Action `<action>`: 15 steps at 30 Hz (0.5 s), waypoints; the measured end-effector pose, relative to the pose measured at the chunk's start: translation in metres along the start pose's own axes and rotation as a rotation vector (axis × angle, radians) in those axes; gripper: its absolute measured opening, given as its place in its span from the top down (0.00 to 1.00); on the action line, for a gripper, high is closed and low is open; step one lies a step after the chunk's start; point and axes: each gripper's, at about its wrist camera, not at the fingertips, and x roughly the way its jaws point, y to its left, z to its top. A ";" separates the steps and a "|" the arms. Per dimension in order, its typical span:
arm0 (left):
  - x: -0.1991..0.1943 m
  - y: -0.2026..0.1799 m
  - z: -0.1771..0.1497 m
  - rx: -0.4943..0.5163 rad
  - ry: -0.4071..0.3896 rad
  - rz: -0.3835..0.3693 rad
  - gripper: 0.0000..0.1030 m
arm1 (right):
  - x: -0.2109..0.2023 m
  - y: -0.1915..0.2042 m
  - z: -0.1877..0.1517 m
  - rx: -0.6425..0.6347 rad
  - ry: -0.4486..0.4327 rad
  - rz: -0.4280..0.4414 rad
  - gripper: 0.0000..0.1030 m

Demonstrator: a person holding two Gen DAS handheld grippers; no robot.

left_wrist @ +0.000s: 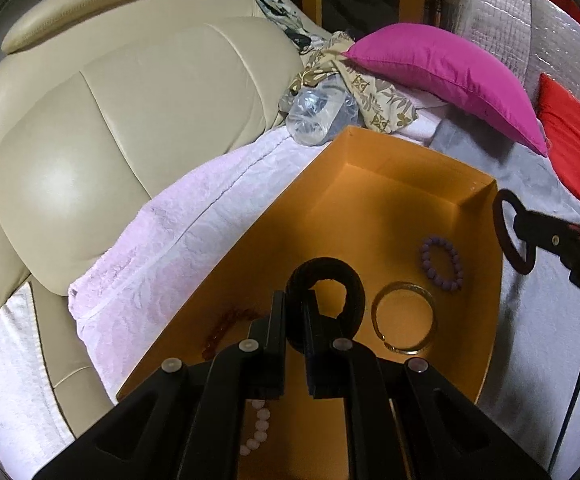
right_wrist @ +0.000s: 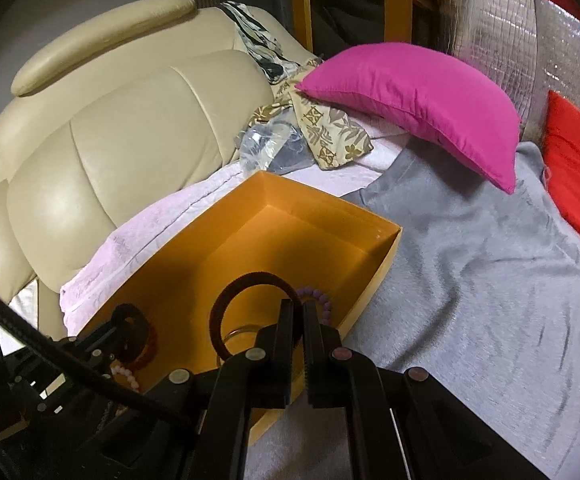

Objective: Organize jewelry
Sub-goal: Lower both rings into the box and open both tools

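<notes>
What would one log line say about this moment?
left tongs: shut on black ring | right tongs: shut on dark red ring | both over orange box

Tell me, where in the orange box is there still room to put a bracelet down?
The far half of the orange box is bare, from the purple bead bracelet back to the far wall. The near end is crowded: the gold bangle, red bead bracelet and pale pink bead bracelet lie there. Outside, the grey blanket is open too.
</notes>
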 end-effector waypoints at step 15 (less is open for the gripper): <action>0.037 -0.011 0.029 -0.008 0.035 -0.019 0.93 | 0.053 -0.005 0.017 0.017 0.072 0.038 0.95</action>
